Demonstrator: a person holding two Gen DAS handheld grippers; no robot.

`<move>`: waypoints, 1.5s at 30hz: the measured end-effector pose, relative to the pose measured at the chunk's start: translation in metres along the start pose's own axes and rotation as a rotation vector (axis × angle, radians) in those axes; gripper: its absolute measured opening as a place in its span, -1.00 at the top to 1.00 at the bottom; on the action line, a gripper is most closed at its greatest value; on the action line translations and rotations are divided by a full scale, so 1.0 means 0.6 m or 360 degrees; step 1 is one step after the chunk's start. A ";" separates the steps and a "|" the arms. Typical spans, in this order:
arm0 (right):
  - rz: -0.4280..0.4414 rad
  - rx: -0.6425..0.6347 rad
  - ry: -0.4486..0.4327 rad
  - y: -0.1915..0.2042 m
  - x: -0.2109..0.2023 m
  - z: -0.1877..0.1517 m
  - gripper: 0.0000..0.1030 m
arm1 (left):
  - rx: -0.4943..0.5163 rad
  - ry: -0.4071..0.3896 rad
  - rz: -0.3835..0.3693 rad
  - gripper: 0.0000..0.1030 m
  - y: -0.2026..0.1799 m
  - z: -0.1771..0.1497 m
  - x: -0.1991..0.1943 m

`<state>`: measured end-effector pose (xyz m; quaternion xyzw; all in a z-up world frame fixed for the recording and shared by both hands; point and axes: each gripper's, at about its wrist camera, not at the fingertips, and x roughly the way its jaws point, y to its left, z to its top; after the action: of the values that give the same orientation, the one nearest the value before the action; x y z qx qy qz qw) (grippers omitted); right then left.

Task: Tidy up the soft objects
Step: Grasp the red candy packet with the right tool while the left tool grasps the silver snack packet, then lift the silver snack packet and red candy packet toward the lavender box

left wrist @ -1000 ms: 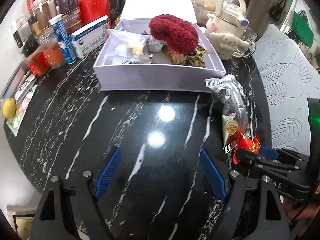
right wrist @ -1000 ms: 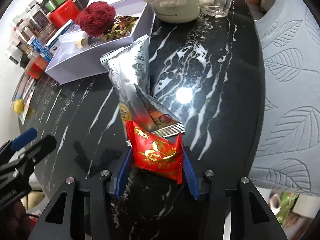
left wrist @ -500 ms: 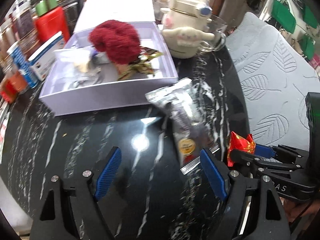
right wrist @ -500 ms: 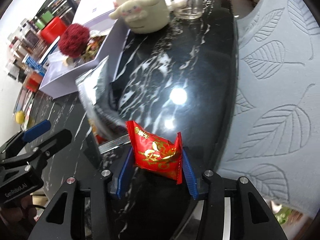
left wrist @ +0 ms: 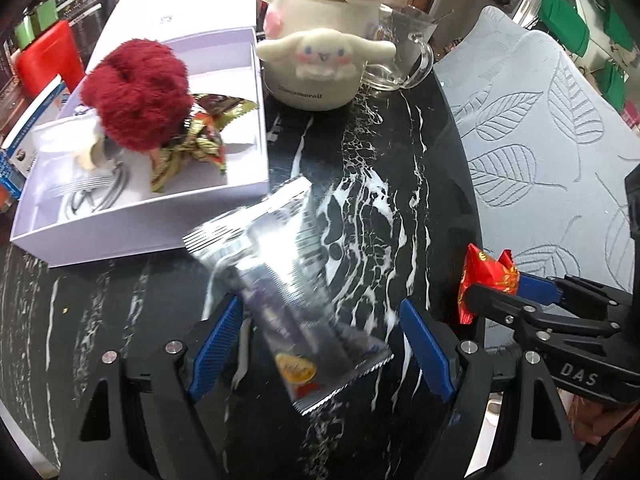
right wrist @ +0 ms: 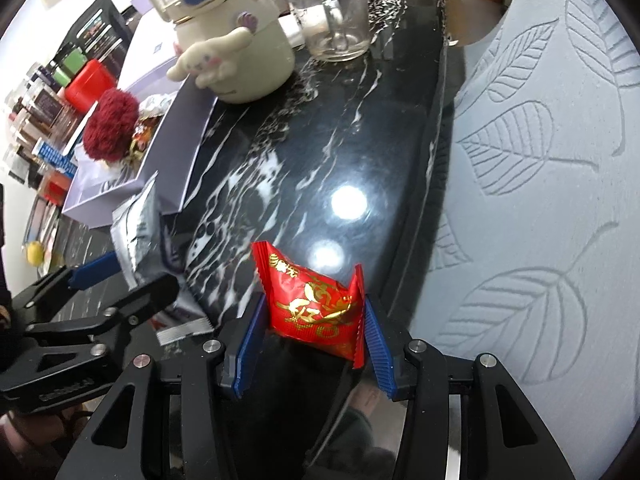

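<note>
My right gripper (right wrist: 312, 340) is shut on a red snack packet (right wrist: 316, 304), held above the black marble table's right edge; the packet also shows in the left wrist view (left wrist: 486, 280). My left gripper (left wrist: 320, 344) is open, its blue pads on either side of a silver foil snack bag (left wrist: 288, 280) lying on the table; the bag also shows in the right wrist view (right wrist: 138, 228). A lilac open box (left wrist: 132, 224) holds a fuzzy dark red item (left wrist: 140, 92), gold-wrapped sweets (left wrist: 196, 140) and a clear bag.
A cream Cinnamoroll kettle (left wrist: 320, 52) and a glass mug (left wrist: 400, 60) stand behind the box. Jars, a red tin (left wrist: 44, 60) and boxes line the far left. A grey leaf-patterned sofa (left wrist: 540, 140) borders the table's right edge.
My left gripper has moved right and forward until its open fingers straddle the silver bag. My right gripper has lifted the red packet off the bag and shifted right.
</note>
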<state>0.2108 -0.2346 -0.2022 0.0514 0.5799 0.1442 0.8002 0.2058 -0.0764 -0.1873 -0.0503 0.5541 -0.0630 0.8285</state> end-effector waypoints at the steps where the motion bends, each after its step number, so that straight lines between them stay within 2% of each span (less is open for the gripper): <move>1: 0.0002 -0.0006 -0.0001 -0.005 0.000 0.004 0.08 | -0.0005 0.0007 0.0002 -0.58 -0.002 0.002 0.006; 12: 0.0020 -0.0040 0.0017 -0.021 0.012 0.022 0.08 | -0.0067 0.0088 0.0031 -0.58 -0.007 0.015 0.051; 15: 0.0027 -0.0050 0.0022 -0.021 0.013 0.022 0.08 | -0.0103 0.0072 0.0037 -0.56 -0.004 0.014 0.054; 17: 0.0032 -0.0051 0.0025 -0.021 0.014 0.021 0.08 | -0.0105 0.0062 0.0049 -0.45 -0.004 0.011 0.053; 21: 0.0042 -0.0046 0.0033 -0.024 0.016 0.021 0.08 | -0.0096 0.0040 0.0135 0.23 0.001 0.007 0.044; 25: 0.0050 -0.0053 0.0032 -0.022 0.015 0.019 0.08 | -0.0098 0.0031 0.0116 0.38 0.008 0.002 0.035; 36: 0.0059 -0.0075 0.0017 -0.011 0.005 0.009 0.08 | -0.0050 0.0020 0.0085 0.41 -0.001 -0.016 0.002; 45: 0.0088 -0.0114 -0.0004 0.019 -0.025 -0.012 0.08 | -0.0018 -0.0010 0.0067 0.41 0.006 -0.028 -0.054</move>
<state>0.1980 -0.2284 -0.1881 0.0388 0.5716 0.1870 0.7980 0.1780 -0.0680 -0.1646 -0.0436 0.5527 -0.0422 0.8312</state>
